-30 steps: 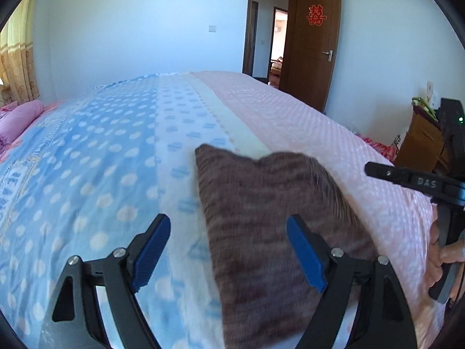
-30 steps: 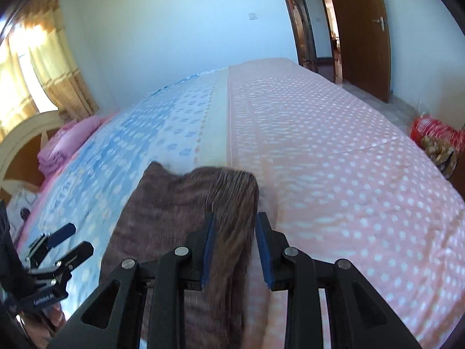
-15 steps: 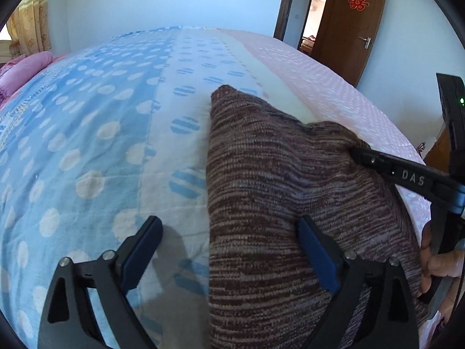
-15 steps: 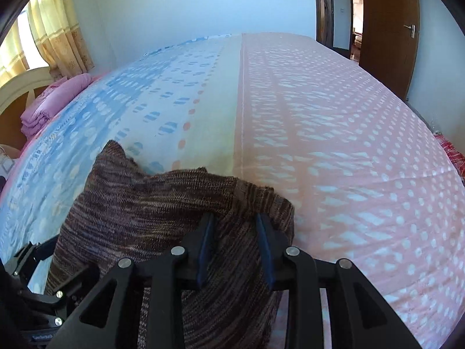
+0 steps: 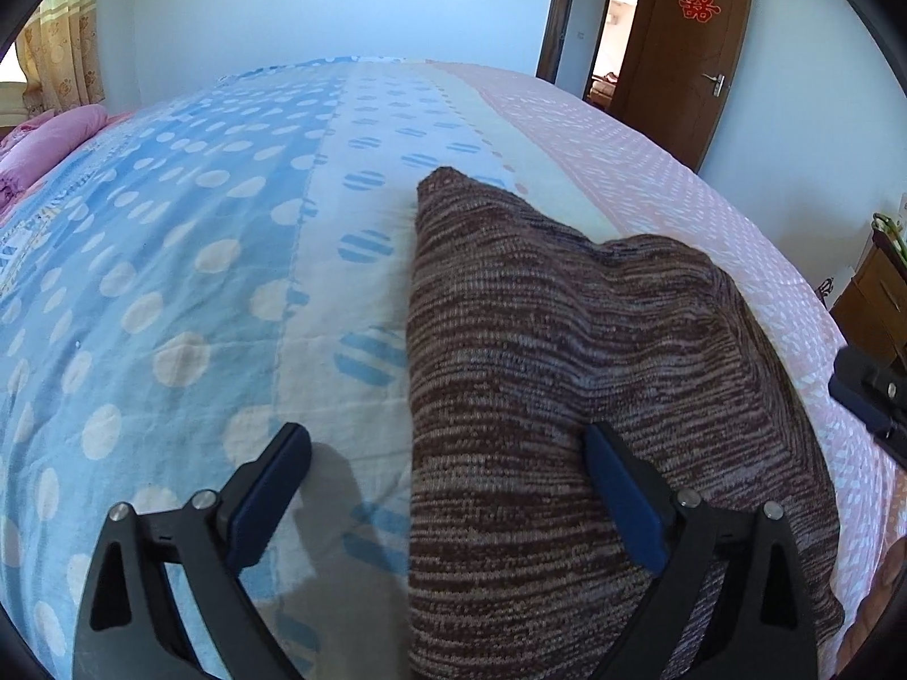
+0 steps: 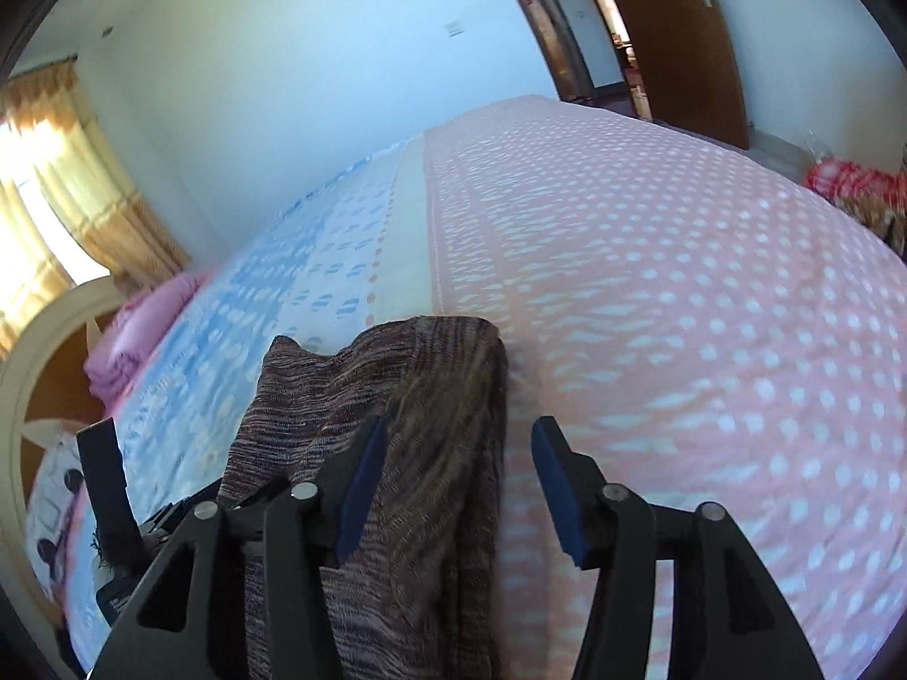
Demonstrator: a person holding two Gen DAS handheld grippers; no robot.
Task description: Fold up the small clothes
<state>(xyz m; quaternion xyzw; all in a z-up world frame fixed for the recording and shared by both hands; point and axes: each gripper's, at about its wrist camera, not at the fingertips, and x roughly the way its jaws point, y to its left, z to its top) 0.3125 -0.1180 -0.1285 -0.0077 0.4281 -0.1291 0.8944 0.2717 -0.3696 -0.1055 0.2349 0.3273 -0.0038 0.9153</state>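
A brown striped knit garment (image 5: 567, 374) lies folded on the bed, its far left corner sticking up in a point. My left gripper (image 5: 448, 487) hovers low over its near left edge, wide open, one finger over the sheet and the other over the knit. In the right wrist view the same garment (image 6: 442, 396) has its right folded edge between the fingers of my right gripper (image 6: 459, 481). Those jaws are opening and the pads stand clear of the cloth. Each gripper shows at the edge of the other's view: the right gripper (image 5: 867, 396) and the left gripper (image 6: 107, 487).
The bed sheet (image 5: 170, 260) is blue with pale dots on the left and pink (image 6: 708, 283) on the right. Folded pink bedding (image 6: 142, 328) lies by the headboard. A wooden cabinet (image 5: 873, 300) stands right of the bed, beyond it an open brown door (image 5: 680, 45).
The right gripper has let go of the garment's folded edge, spread its jaws and rolled. The left gripper sank toward the bed and widened. The garment now rests on the sheet.
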